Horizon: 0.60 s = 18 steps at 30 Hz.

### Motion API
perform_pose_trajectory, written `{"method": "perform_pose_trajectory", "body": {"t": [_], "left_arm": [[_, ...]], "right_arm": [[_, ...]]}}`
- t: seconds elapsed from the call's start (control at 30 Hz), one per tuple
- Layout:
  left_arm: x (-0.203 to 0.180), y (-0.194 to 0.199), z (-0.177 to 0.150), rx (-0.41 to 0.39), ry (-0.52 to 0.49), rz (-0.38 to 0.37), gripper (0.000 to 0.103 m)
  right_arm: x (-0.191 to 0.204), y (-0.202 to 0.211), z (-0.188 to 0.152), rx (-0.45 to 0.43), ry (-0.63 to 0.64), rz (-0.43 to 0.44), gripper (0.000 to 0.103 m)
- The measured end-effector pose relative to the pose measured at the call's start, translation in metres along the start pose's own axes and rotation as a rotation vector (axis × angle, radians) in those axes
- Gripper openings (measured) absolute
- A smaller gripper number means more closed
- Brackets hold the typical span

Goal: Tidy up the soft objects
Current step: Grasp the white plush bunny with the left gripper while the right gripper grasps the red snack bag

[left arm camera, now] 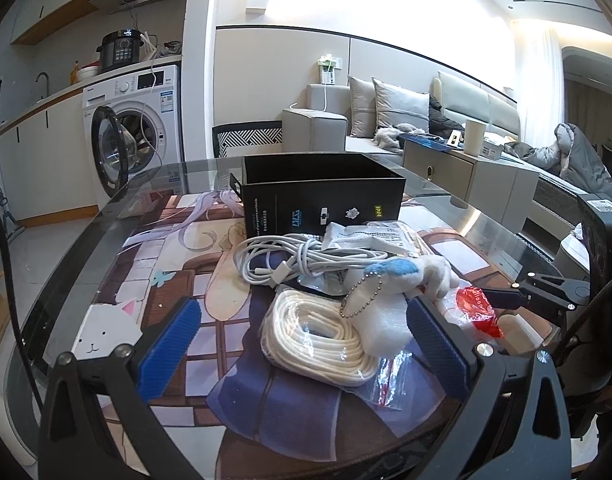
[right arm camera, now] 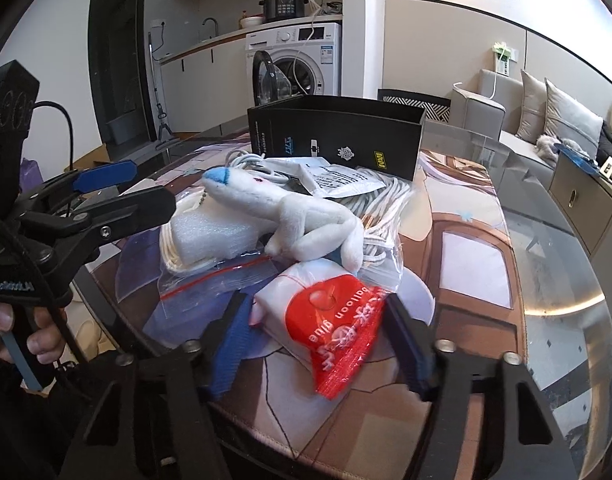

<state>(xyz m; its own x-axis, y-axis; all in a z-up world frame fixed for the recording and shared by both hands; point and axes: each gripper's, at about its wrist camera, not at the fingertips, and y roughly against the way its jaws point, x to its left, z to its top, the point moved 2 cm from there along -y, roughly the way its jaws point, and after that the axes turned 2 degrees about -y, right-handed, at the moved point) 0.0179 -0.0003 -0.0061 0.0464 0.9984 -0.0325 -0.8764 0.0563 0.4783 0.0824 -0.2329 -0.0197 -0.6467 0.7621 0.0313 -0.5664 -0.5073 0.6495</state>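
Observation:
A white plush toy (right arm camera: 290,212) with a blue tip and a bead chain lies on a white foam block (right arm camera: 210,236); it also shows in the left wrist view (left arm camera: 410,272). A bagged coil of cream rope (left arm camera: 318,336) lies between the open fingers of my left gripper (left arm camera: 302,344). My right gripper (right arm camera: 318,340) is open around a red balloon-glue packet (right arm camera: 338,324) that lies on a white tissue pack (right arm camera: 290,296). A white cable bundle (left arm camera: 290,260) and a printed sachet (right arm camera: 338,180) lie in front of the open black box (right arm camera: 338,136).
The pile sits on a printed mat (left arm camera: 166,272) over a round glass table (right arm camera: 558,264). The left gripper (right arm camera: 106,200) appears at the left of the right wrist view. A sofa (left arm camera: 370,120), low cabinet (left arm camera: 466,176) and washing machine (left arm camera: 134,128) stand beyond.

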Motion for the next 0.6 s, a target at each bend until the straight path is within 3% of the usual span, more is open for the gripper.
{"method": "perform_pose_trajectory", "body": {"t": [0.6], "left_arm": [[-0.033,-0.02,0.011,0.025,-0.095,-0.079,0.103]], "right_arm": [[-0.005,0.018,-0.009,-0.027,-0.004,-0.005,0.059]]}}
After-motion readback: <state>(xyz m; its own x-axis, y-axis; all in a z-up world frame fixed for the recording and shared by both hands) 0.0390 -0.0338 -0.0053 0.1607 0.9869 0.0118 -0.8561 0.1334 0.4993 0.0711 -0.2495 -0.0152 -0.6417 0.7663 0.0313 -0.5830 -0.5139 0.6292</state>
